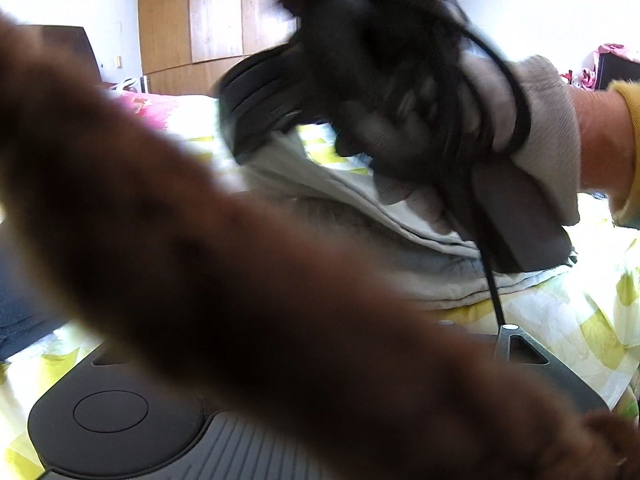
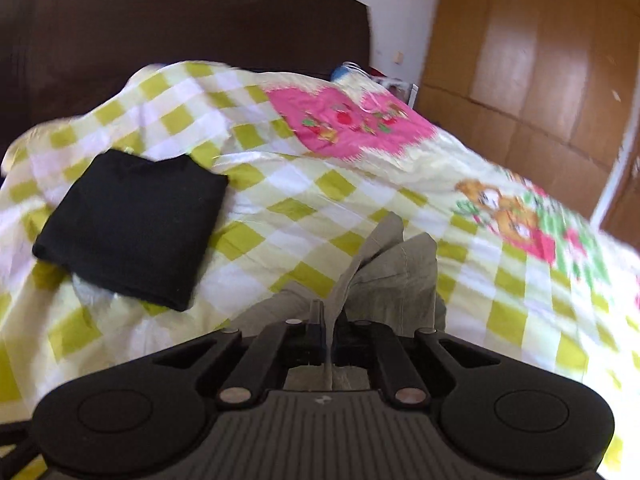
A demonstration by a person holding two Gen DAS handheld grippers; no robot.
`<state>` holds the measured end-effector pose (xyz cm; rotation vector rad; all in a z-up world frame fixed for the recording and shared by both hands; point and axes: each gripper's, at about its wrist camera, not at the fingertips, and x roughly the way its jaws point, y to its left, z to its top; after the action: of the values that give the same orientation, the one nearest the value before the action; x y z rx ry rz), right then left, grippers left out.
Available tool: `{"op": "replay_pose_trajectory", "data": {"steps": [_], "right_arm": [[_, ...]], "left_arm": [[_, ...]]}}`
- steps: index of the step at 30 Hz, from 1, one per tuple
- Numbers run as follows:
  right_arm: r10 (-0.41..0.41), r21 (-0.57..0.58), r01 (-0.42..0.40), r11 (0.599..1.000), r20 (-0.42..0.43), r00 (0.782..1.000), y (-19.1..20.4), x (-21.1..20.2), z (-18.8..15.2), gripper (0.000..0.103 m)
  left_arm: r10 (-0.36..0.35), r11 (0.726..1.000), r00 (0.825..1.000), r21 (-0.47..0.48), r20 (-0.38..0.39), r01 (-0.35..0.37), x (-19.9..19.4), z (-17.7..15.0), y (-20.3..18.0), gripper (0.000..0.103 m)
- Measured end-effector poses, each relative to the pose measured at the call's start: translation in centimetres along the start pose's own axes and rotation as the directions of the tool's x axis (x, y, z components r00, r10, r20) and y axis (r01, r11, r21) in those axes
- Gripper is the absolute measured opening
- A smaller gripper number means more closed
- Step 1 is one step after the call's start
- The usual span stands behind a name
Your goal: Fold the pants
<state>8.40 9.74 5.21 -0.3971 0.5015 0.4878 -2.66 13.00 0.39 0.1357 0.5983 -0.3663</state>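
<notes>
The grey pants (image 1: 360, 248) lie bunched on the checkered bedspread (image 1: 580, 320) in the left wrist view. A blurred brown sleeve (image 1: 200, 240) crosses close to the lens and hides my left gripper's fingers. Only the left gripper's base (image 1: 120, 412) and one finger link (image 1: 520, 348) show. In the right wrist view my right gripper (image 2: 328, 320) is shut on a fold of the grey pants (image 2: 396, 276), which stands up between its jaws. From the left, that gripper's black housing (image 1: 260, 96) hangs above the pants, with grey cloth (image 1: 544, 120) draped over the hand holding it.
A folded black garment (image 2: 132, 224) rests on the bedspread (image 2: 300, 208) to the left. A dark headboard (image 2: 180, 20) stands behind the bed, and wooden wardrobe doors (image 2: 540, 60) are at the right. A hand with a yellow cuff (image 1: 628, 140) enters from the right.
</notes>
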Motion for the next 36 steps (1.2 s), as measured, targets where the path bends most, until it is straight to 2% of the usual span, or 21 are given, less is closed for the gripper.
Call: {"op": "replay_pose_trajectory", "data": {"steps": [2,4,8,12,14,18,22,25,28,30,32,33,36], "right_arm": [[0.026,-0.125,-0.031,0.992,-0.041,0.999,2.0,1.1,-0.3,0.021],[0.012,-0.205,-0.026,0.978,-0.073,0.997,3.3,1.9,-1.2,0.021],[0.062,-0.268,-0.087,0.959,-0.102,0.993,4.2,2.2,-2.4,0.021],[0.106,-0.287,-0.133,0.949,-0.108,0.988,4.0,1.7,-2.8,0.023],[0.159,-0.284,-0.196,0.939,-0.146,0.976,4.0,1.6,-3.1,0.031],[0.182,-0.167,-0.206,0.964,-0.151,0.972,1.9,0.1,-3.6,0.039],[0.158,0.031,-0.156,0.987,-0.139,0.977,-2.4,-2.7,-4.6,0.041],[0.074,0.164,-0.049,0.985,-0.151,0.986,-6.3,-5.2,-6.4,0.043],[-0.048,0.275,0.1,0.956,-0.19,0.981,-10.7,-7.8,-8.9,0.045],[-0.11,0.354,0.194,0.915,-0.242,0.964,-13.8,-9.8,-11.0,0.045],[-0.124,0.399,0.233,0.887,-0.28,0.952,-15.7,-11.6,-12.9,0.045],[-0.12,0.397,0.231,0.888,-0.286,0.951,-15.9,-12.4,-13.6,0.045],[-0.126,0.297,0.212,0.931,-0.283,0.951,-14.9,-14.8,-15.4,0.048]], "left_arm": [[0.003,1.0,1.0,0.007,0.0,-0.003,0.0,0.0,-0.1,0.079],[0.003,1.0,1.0,0.012,-0.001,-0.003,0.0,0.0,-0.2,0.079],[-0.002,1.0,1.0,0.012,-0.004,0.002,0.0,0.0,-0.2,0.079],[-0.003,0.999,1.0,0.032,-0.006,0.003,0.0,0.0,-0.5,0.08],[0.0,1.0,1.0,0.025,-0.009,0.0,0.1,0.1,-0.5,0.08],[0.006,1.0,1.0,-0.002,-0.015,-0.006,0.1,0.0,-0.1,0.08],[0.034,0.999,0.999,0.021,0.0,-0.034,-0.2,0.2,-0.6,0.08],[0.042,0.997,0.999,0.068,0.016,-0.043,-0.2,0.9,-1.4,0.08],[0.007,0.997,1.0,0.078,0.027,-0.009,0.1,2.2,-2.0,0.08],[0.0,0.994,0.999,0.112,0.038,-0.004,0.4,3.0,-3.2,0.08],[-0.003,0.987,0.999,0.16,0.041,-0.004,0.9,3.7,-4.6,0.08],[-0.007,0.982,0.999,0.188,0.039,-0.001,1.0,4.0,-5.4,0.08],[-0.014,0.963,1.0,0.269,0.022,0.007,1.5,4.1,-7.4,0.08]]}}
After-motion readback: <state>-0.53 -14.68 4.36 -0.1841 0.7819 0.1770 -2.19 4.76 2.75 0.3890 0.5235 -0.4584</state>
